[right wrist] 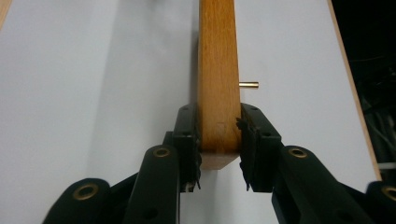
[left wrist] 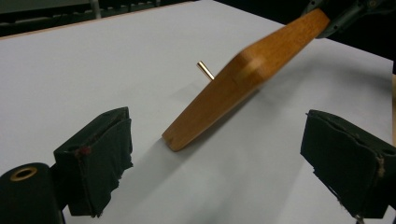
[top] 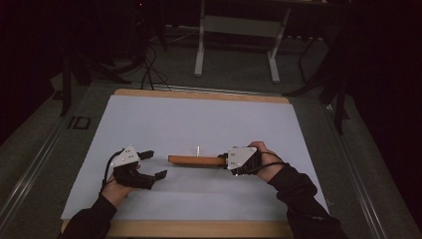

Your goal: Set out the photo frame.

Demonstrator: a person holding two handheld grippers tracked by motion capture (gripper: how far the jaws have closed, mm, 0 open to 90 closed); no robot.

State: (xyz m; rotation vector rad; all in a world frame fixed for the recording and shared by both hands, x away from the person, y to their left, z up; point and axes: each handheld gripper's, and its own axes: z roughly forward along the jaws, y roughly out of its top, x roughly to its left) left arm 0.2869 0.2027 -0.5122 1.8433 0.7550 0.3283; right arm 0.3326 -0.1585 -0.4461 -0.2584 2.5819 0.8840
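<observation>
wooden bar (top: 195,160) mid-worktop, clamped at one end by the right hand-held gripper (top: 225,161)
left hand-held gripper (top: 153,165) gapes just beside the bar's free end, not touching.

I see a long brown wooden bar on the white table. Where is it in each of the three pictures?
High view: the long brown wooden bar lies mid-table, its right end in the right gripper.
Left gripper view: it slants from upper right down to centre, near end on the table.
Right gripper view: it runs up the middle, clamped between the black jaws.
Shared landmark: the small brass pin beside it.
</observation>
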